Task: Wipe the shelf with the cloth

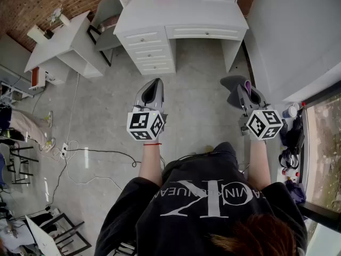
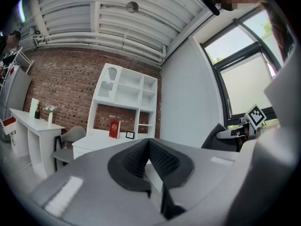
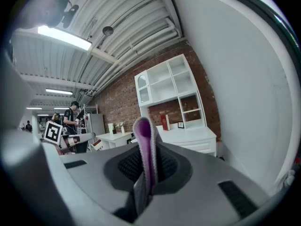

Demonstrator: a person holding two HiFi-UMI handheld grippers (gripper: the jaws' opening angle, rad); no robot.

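Pinching folded purple-and-grey cloth (image 3: 144, 140) upright in right gripper (image 3: 146, 169) jaws, left gripper (image 2: 149, 150) jaws closed, empty

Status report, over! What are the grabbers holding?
Left gripper shut, empty. Right gripper shut on grey-and-purple cloth. White shelf unit ahead, not reached. Bare floor between.

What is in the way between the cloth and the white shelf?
Nothing visible is. The right tongs pinch the cloth, and only bare floor lies between them and the white desk that carries the shelf. A red book stands at the back of the desk.
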